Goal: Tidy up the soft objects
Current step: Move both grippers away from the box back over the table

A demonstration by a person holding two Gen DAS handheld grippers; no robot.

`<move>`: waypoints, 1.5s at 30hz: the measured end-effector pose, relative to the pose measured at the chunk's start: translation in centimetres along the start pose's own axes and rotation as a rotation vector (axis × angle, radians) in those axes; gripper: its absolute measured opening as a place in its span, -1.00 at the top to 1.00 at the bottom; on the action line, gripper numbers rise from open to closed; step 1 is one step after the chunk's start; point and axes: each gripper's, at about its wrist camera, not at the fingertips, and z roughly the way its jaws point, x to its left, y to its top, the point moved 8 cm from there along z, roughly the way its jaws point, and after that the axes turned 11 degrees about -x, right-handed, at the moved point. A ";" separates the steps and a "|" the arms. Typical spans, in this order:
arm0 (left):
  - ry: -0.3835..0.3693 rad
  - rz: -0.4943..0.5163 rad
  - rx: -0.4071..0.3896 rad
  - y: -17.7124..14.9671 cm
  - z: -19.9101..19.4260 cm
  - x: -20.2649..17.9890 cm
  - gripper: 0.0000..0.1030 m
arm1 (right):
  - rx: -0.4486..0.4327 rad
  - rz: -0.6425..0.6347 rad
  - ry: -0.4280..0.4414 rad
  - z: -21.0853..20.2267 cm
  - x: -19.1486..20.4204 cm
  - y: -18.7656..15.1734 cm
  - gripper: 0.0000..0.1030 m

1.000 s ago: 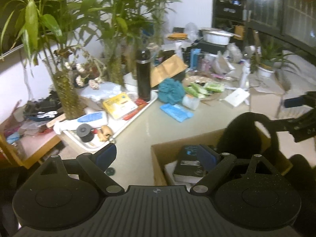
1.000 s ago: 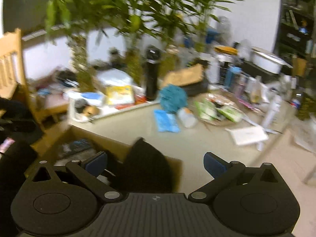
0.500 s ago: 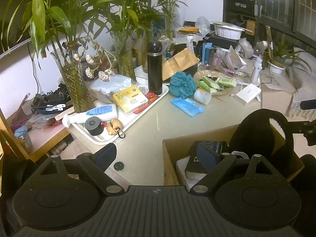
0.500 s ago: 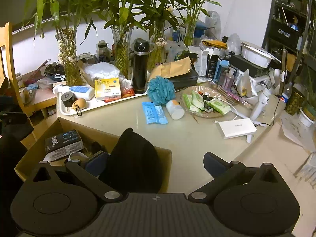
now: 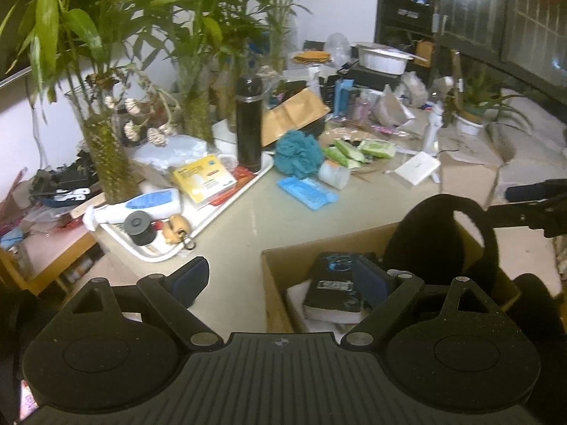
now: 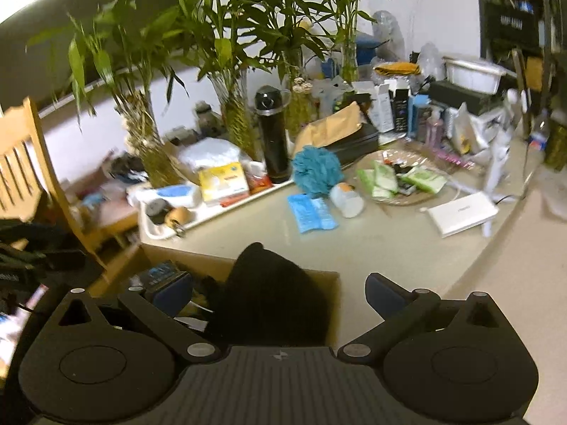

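One black cap (image 6: 269, 294) stands slumped over the far rim of the cardboard box (image 5: 280, 283), partly inside it. It should be light, soft and easily crushed; take hold at the crown or the brim edge. Beyond the box, a teal bath sponge (image 6: 316, 171) lies on the table (image 6: 382, 244), equally light and springy. Both the left gripper (image 5: 280, 279) and the right gripper (image 6: 280, 294) have jaws apart, holding nothing. Box contents beneath the cap are hidden.

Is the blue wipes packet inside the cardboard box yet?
No, the blue wipes packet lies flat on the table, beyond the cardboard box and just in front of the teal bath pouf.
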 end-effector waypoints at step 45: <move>-0.065 0.072 -0.016 1.8 9.2 1.5 -0.74 | -0.046 0.081 -0.090 7.3 -9.2 1.0 -1.00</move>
